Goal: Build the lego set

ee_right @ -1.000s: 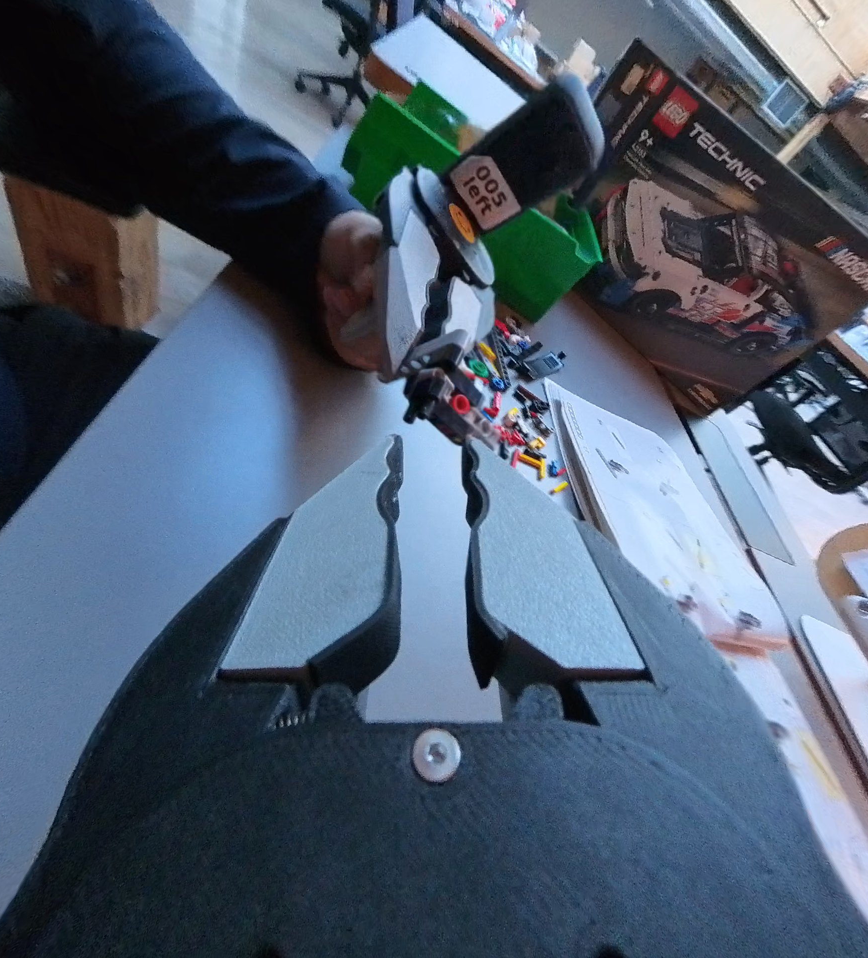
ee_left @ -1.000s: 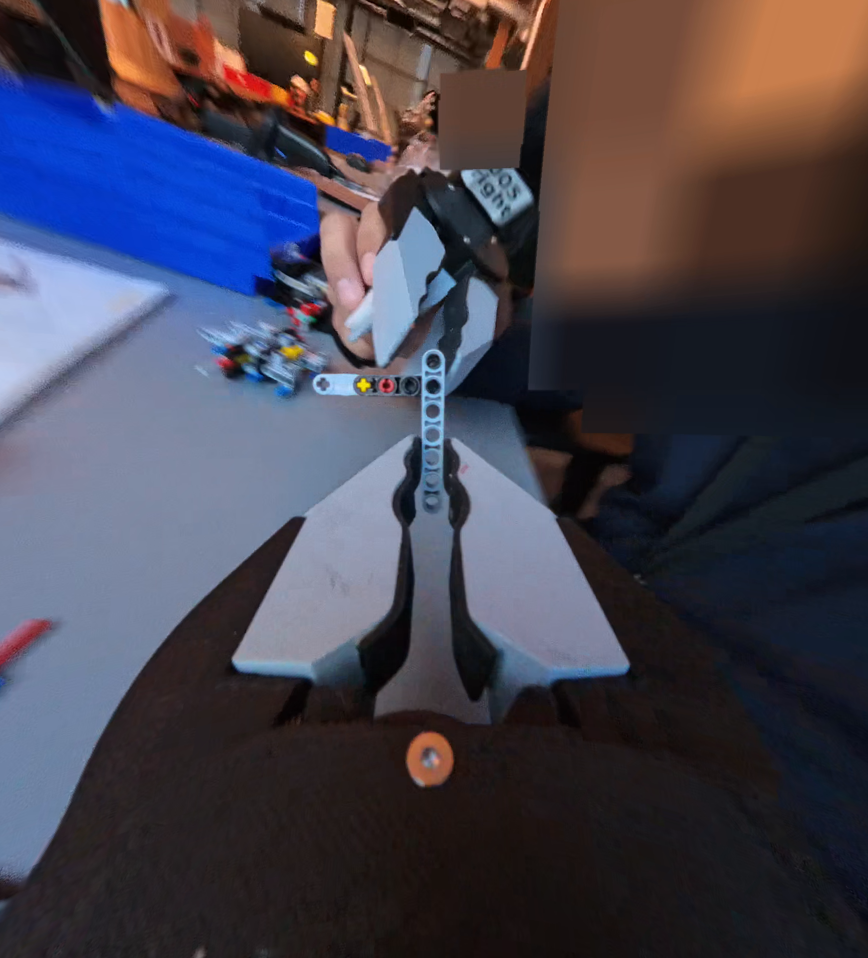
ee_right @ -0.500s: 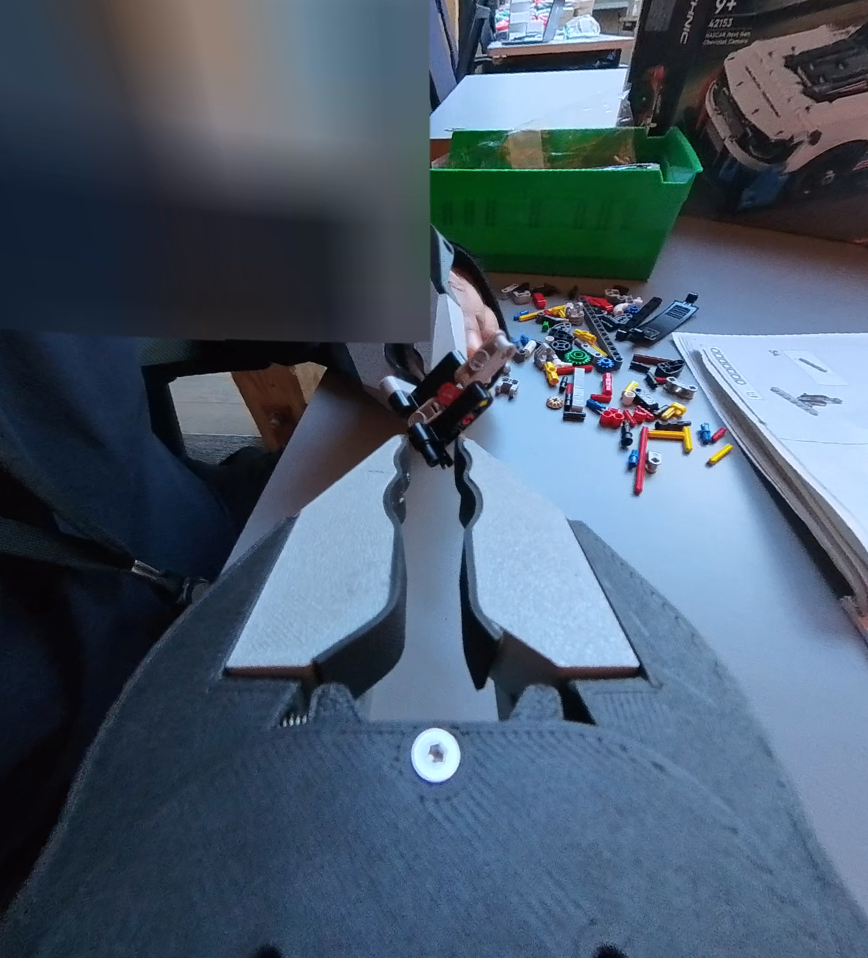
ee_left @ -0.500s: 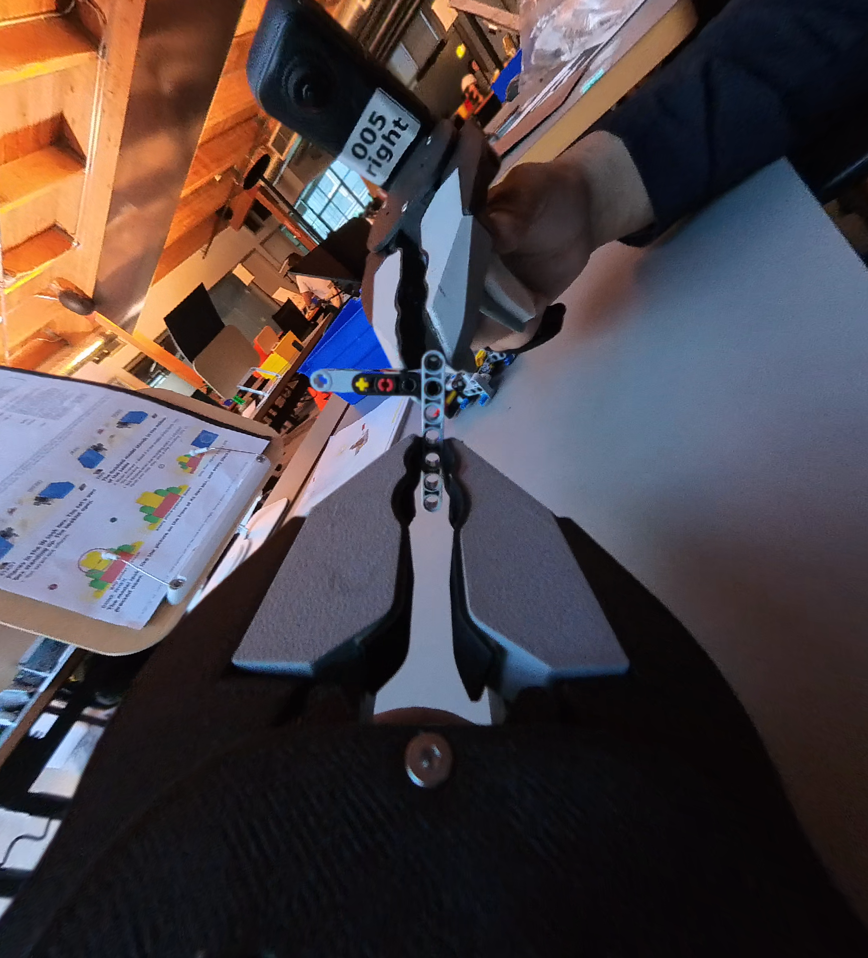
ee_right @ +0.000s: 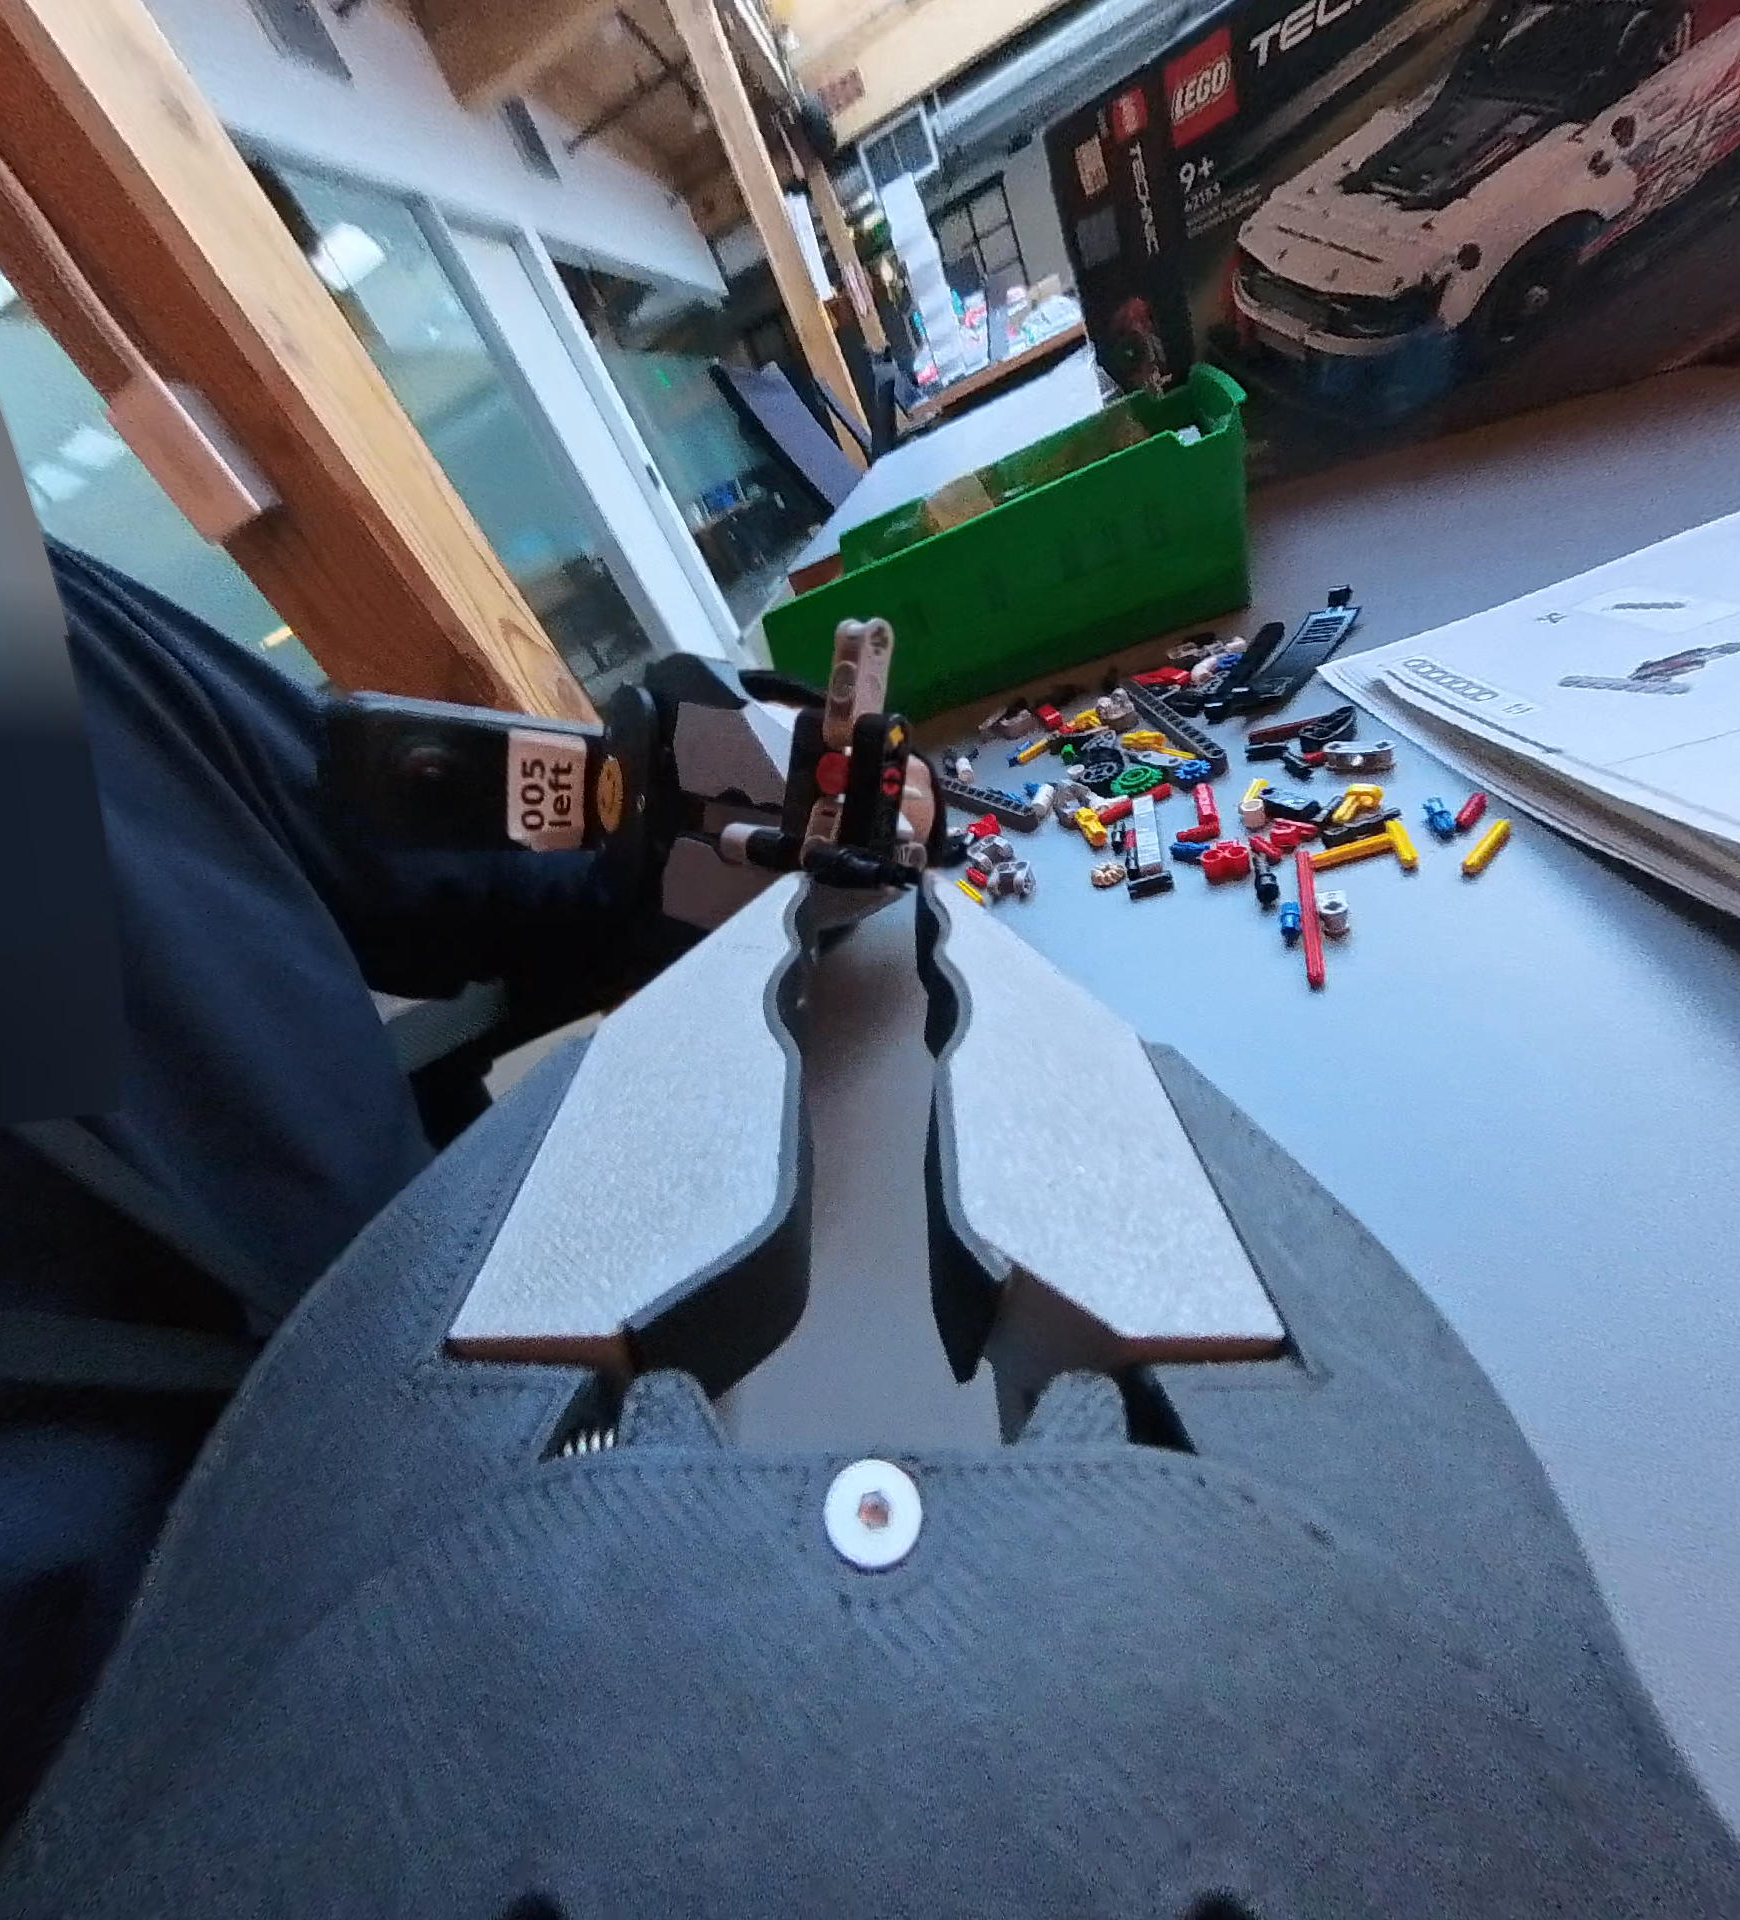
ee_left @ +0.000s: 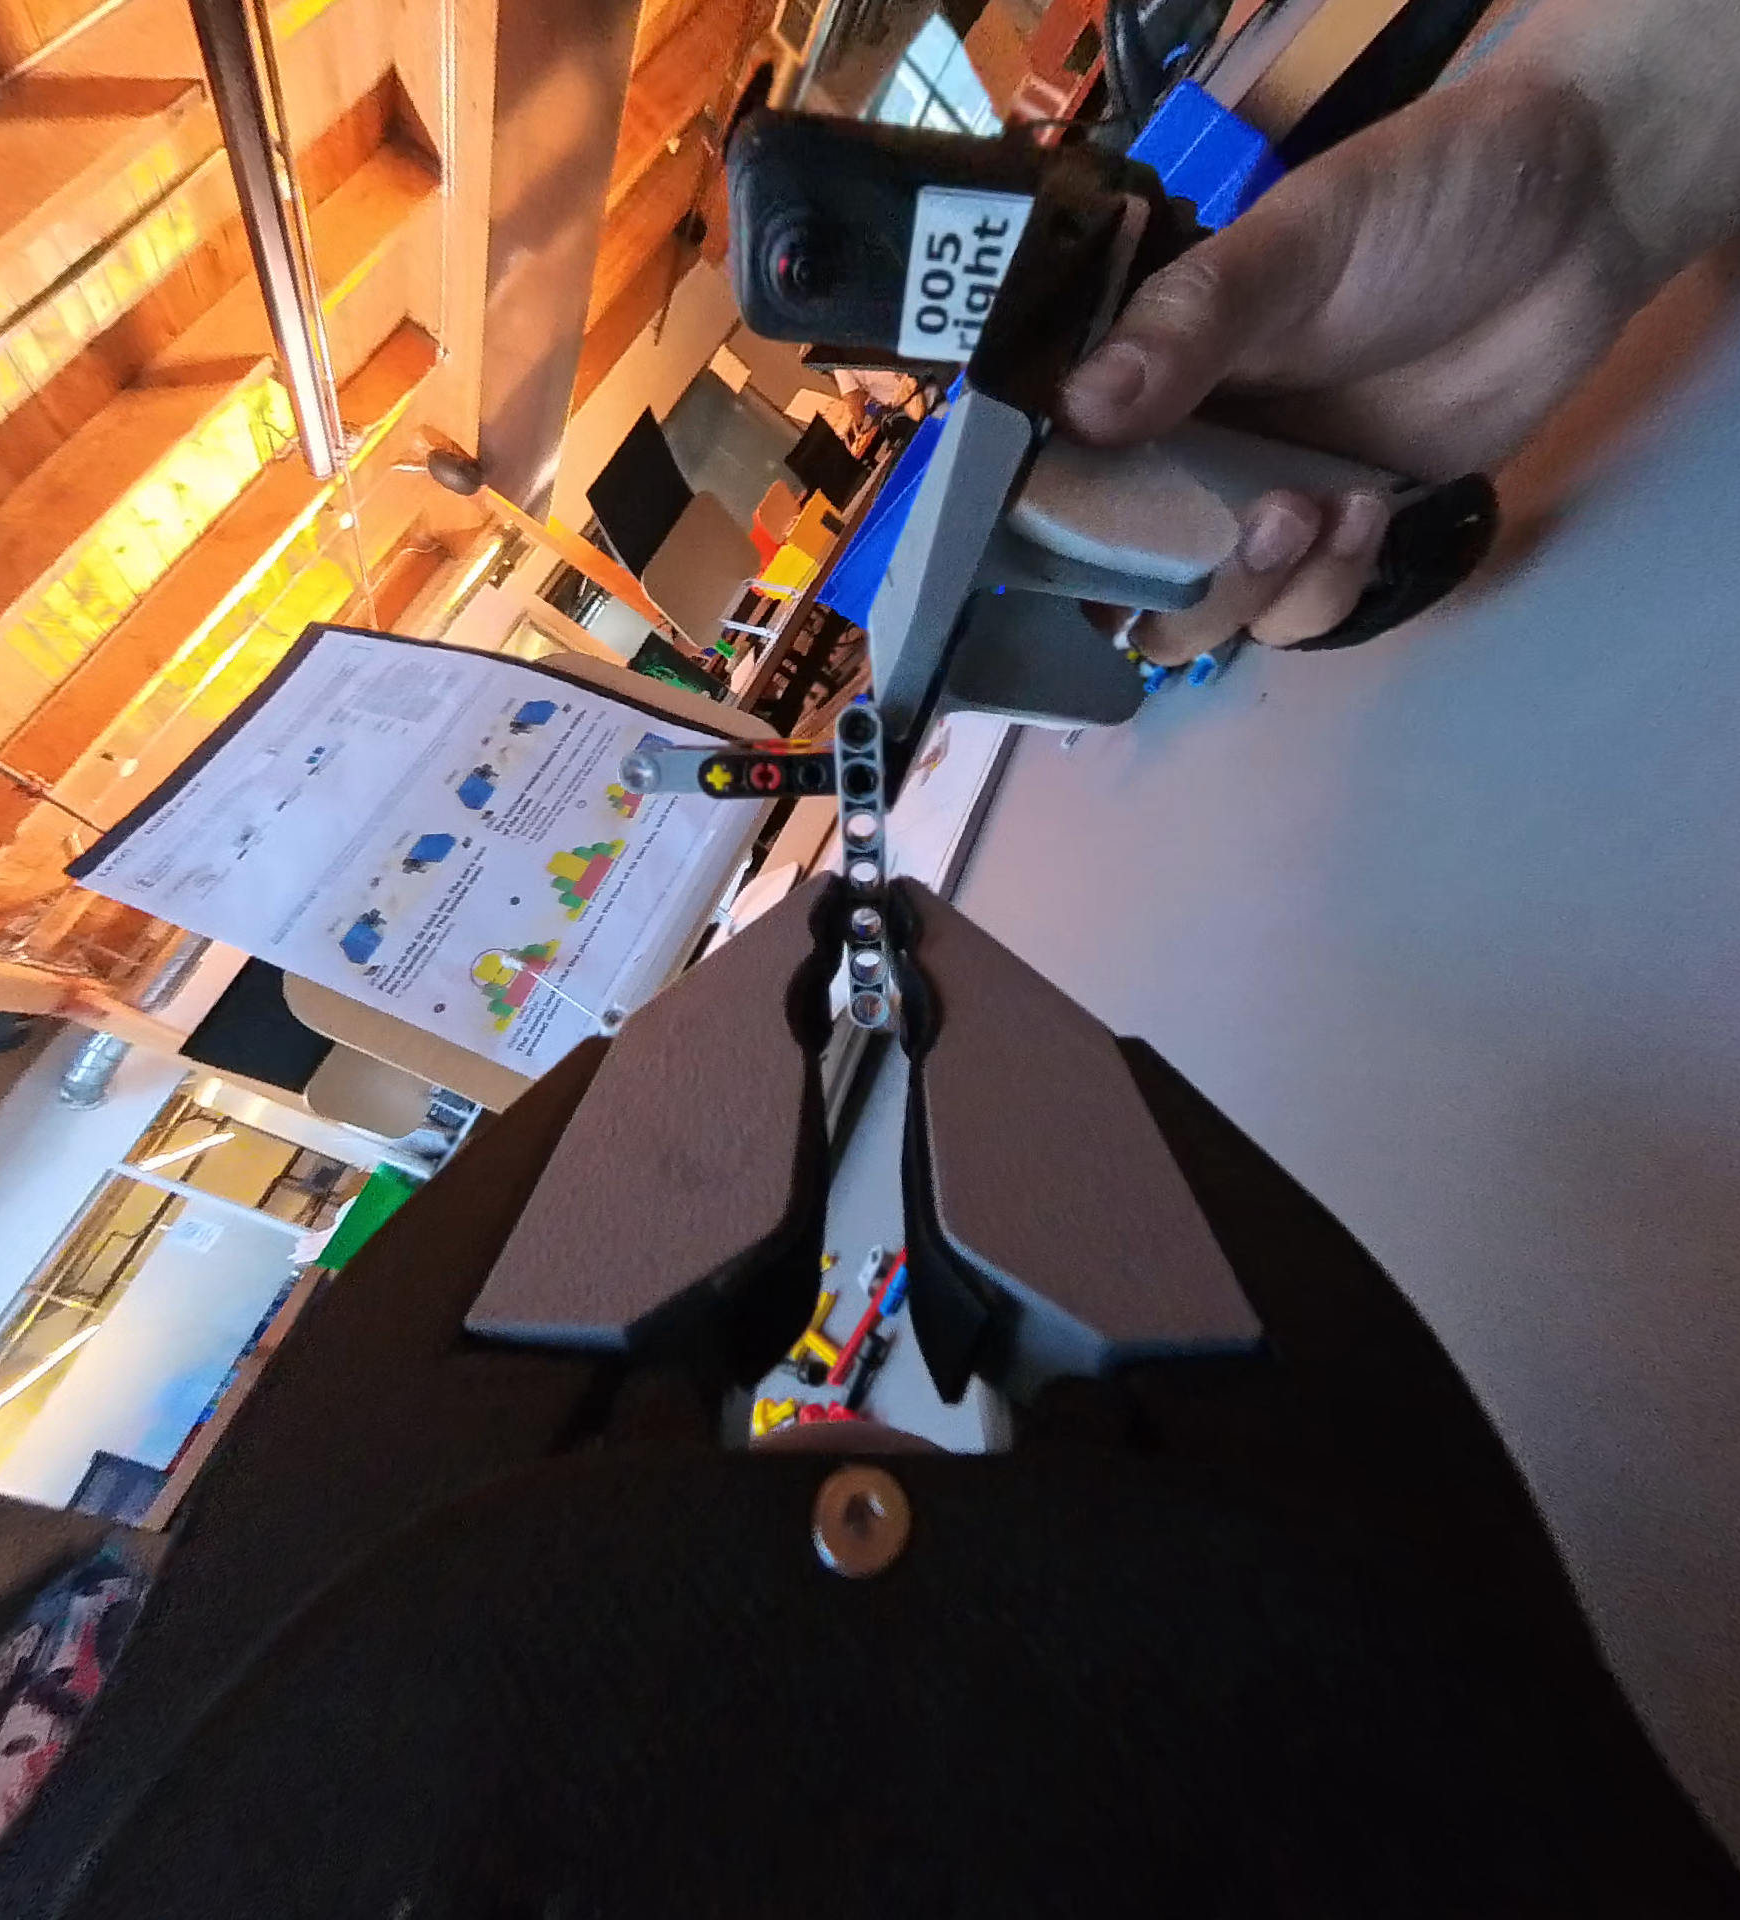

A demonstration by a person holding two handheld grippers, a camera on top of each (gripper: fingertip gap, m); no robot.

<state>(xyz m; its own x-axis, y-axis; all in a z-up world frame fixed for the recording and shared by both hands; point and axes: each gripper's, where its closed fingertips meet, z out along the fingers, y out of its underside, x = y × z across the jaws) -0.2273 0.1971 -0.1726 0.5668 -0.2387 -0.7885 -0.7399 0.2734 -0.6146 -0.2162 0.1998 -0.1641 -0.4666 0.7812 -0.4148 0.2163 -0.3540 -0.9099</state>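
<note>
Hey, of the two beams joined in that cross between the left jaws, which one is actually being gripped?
The grey holed beam, running straight out between the left gripper's jaws. The black beam with yellow and red pins only crosses it near the far end.

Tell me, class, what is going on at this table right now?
A person holds a gripper in each hand above a grey table. The left gripper has its jaws shut on a small grey-and-black toy brick assembly. The right gripper has its jaws at the assembly's black end. Loose coloured pieces, a green bin and a booklet lie nearby.
</note>
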